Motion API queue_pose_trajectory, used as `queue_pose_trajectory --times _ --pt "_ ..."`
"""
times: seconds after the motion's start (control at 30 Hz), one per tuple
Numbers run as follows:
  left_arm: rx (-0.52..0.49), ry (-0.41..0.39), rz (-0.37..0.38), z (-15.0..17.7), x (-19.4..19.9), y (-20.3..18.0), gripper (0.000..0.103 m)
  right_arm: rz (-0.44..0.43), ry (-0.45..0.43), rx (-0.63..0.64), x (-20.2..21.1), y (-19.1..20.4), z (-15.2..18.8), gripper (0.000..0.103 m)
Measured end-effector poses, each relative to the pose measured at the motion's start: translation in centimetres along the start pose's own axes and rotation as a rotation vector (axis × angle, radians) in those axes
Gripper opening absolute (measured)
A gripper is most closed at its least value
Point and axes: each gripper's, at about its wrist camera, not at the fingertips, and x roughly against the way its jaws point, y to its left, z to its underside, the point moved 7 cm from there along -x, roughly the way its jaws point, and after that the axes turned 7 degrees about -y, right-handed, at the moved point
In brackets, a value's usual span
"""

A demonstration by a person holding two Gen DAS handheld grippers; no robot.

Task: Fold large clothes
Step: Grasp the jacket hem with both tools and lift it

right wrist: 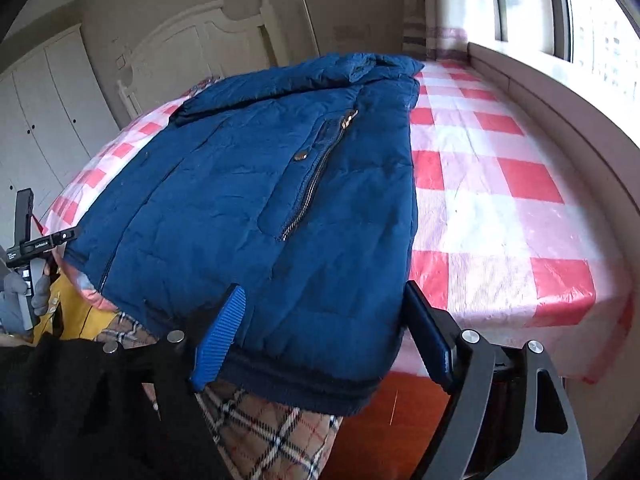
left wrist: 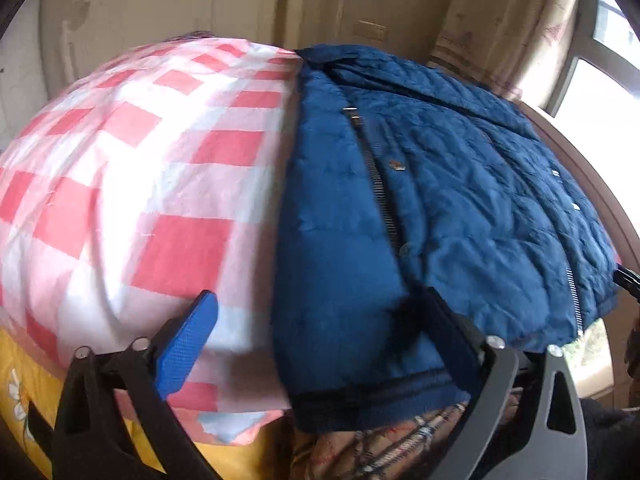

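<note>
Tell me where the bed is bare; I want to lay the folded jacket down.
Bare sheet between the jacket and the window ledge, and more on its other side. The near edge is crowded: both grippers flank the hem.

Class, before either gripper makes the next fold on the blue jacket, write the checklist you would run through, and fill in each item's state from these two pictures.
1. Jacket lies on the checked bedspread: ok.
2. Hem fully on the bed: not ok, it hangs over the near edge.
3. Left gripper open, hem corner between its fingers: ok.
4. Right gripper open, astride the hem: ok.
5. Zip fully closed: cannot tell.
6. Sleeves tucked in: cannot tell, none shows clearly.
</note>
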Motion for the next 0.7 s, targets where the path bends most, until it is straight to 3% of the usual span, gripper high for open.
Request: queue_pose_trajectory --times 0.2,0.37,0.5,0.6,0.7 --pt "-0.057 -0.011 0.041 -1.2 -2.0 -2.8 0.09 -0.006 -0.032 0.002 -2.6 1.6 -1.8 0.079" --pt "-0.071 -0.011 0.066 -2.0 -3.3 -4.4 0.09 -0.066 -0.063 -0.057 -3.2 1.7 -2.5 0.069" --pt "-0.074 0.014 0.087 -1.4 -2.1 -3.7 0.076 -0.116 -0.013 -0.043 -1.5 1.3 -1.4 0.067" --pt "-0.051 0.022 0.113 -1.0 -1.4 -3.0 0.074 -0.124 -0.022 -0.057 -1.3 1.0 -1.3 0.066" --pt "-0.063 0.022 0.101 -1.3 -1.9 -3.7 0.073 -0.095 -0.047 -0.051 -2.5 1.5 -2.1 0.051"
